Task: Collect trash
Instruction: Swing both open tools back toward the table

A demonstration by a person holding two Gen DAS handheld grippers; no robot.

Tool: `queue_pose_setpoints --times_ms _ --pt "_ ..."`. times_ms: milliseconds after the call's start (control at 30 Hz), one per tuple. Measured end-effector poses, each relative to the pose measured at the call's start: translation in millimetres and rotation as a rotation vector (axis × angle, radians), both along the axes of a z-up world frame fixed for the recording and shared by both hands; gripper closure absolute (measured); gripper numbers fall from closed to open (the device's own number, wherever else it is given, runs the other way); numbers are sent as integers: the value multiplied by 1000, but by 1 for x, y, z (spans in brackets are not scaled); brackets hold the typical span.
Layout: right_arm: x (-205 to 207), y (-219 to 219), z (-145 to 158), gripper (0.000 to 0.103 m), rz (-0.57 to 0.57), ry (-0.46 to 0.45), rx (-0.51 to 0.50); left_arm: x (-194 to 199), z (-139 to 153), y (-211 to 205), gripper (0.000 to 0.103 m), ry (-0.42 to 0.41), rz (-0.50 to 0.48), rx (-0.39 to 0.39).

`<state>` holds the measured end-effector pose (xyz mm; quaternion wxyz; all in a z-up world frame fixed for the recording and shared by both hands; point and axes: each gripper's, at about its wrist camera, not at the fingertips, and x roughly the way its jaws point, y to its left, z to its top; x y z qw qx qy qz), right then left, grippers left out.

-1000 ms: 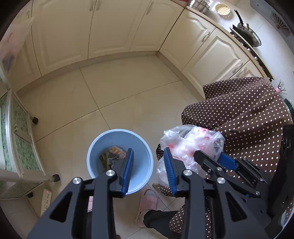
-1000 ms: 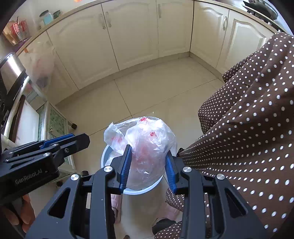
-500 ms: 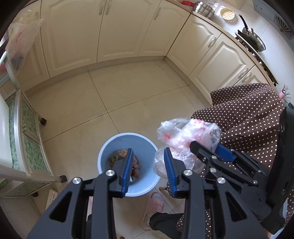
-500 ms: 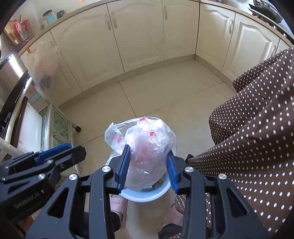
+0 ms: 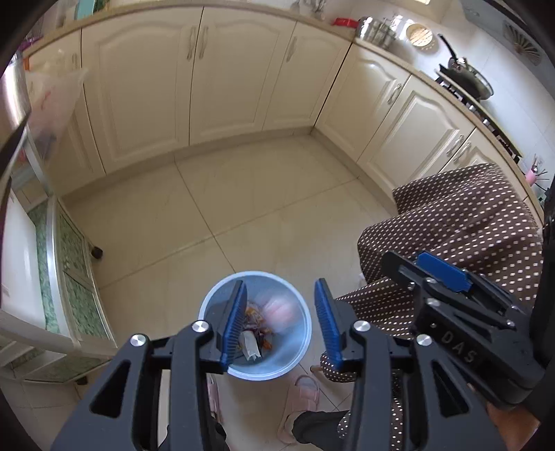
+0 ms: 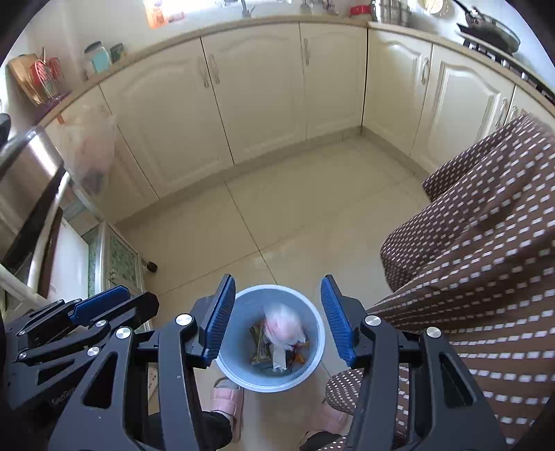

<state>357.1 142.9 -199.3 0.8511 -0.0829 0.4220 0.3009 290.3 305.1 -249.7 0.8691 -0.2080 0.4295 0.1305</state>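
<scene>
Kitchen, cream cabinets, tiled floor. Plastic bag (image 6: 282, 326) blurred inside blue bin (image 6: 314, 367), atop other scraps – drop step looks done. Right gripper (image 6: 277, 319) above bin, fingers spread, empty; left gripper (image 5: 280, 322) likewise released. Next: seek more trash. Only right view shows countertop jars (image 6: 100, 57) – left shows drying rack (image 5: 376, 29).

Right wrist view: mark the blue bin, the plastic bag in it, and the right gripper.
blue bin (image 6: 314, 360): right wrist view, bare inner wall at right.
plastic bag (image 6: 282, 324): right wrist view, middle of the blurred pink-white bundle.
right gripper (image 6: 277, 317): right wrist view, midway between the open fingertips.
</scene>
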Motion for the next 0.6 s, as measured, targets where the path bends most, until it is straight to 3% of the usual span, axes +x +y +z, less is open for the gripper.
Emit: queue_pose_setpoints --times_ms 200,400,600 --pt "-18 -41 61 52 -29 -118 43 -13 54 -33 62 -85 -41 60" --pt "-37 -114 122 49 -89 -234 88 -23 125 -93 55 -207 -125 139" --pt "-42 -203 153 47 -192 -317 95 -13 168 -172 51 -271 -247 200"
